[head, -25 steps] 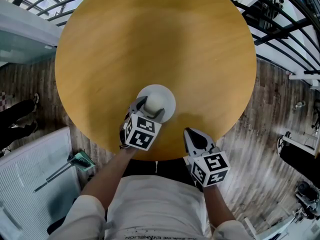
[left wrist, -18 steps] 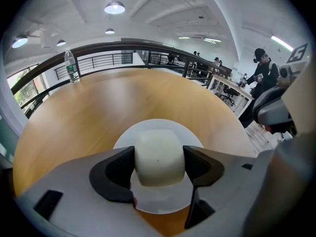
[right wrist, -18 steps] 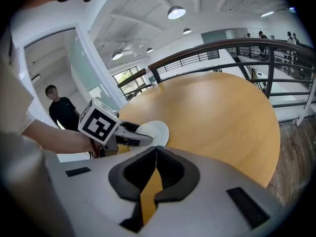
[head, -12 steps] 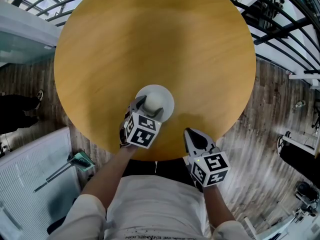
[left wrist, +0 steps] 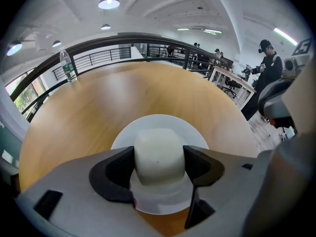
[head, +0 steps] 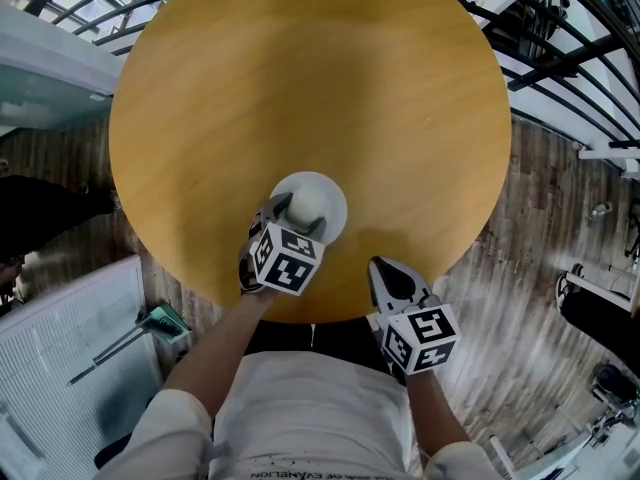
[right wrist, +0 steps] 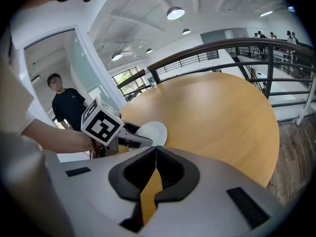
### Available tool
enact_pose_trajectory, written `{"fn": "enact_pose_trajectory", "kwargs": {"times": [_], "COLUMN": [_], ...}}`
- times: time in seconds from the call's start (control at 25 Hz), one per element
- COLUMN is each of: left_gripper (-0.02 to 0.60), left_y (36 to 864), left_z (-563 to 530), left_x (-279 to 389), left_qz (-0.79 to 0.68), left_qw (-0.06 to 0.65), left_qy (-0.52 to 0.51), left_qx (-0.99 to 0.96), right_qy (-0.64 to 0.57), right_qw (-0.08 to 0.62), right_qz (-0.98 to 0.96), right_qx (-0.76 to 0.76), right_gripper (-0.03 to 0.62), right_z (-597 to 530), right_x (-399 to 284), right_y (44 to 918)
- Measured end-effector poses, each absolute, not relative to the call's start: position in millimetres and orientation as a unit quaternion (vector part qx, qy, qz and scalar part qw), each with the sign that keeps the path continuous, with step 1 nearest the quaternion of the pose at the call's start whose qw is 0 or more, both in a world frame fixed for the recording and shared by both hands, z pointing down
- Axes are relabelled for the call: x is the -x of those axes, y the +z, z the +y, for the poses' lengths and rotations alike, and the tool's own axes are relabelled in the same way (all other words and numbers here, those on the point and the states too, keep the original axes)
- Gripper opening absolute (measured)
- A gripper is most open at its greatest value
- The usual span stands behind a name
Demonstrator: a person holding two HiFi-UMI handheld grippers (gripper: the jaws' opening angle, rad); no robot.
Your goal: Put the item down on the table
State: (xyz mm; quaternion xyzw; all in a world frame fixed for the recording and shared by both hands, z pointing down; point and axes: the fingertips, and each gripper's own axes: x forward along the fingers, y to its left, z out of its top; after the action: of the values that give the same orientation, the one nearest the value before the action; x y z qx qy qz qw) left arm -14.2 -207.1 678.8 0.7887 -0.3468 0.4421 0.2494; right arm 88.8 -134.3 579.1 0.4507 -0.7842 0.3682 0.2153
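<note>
Left gripper [head: 297,216] was found clamped on white block [left wrist: 159,152]; right gripper [right wrist: 154,154] shut, empty. Release near table [head: 320,88] edge was judged a drop risk.

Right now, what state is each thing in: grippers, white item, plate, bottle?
Left gripper: shut on white item.
Right gripper: shut, empty.
White item: gripped, over plate.
Plate: level; whether it rests on table, cannot tell.
Bottle: upright at table's far edge.

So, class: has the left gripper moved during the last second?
No. The left gripper stays shut on the white item, same spot near the round table's front edge.
</note>
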Motion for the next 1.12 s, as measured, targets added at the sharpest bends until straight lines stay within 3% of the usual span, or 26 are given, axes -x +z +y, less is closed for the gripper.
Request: {"fn": "enact_pose_trajectory", "kwargs": {"times": [0.56, 1.12], "left_gripper": [0.337, 0.344], "left_y": [677.3, 622.1], "left_z": [-207.1, -180.1], "left_x": [12.6, 31.8], "left_qz": [-0.338, -0.359], "left_qw": [0.25, 0.258], "left_qy": [0.442, 0.379], "left_qx": [-0.792, -0.813], "right_qy": [0.363, 0.319], "right_qw": [0.21, 0.201], "right_qz": [-0.788, -0.821], "right_qx": [-0.45, -0.43], "right_gripper": [0.025, 0.025], "right_z": [-136.4, -131.2], "right_x": [-91.9, -65.5], "right_y": [575.6, 549.6]}}
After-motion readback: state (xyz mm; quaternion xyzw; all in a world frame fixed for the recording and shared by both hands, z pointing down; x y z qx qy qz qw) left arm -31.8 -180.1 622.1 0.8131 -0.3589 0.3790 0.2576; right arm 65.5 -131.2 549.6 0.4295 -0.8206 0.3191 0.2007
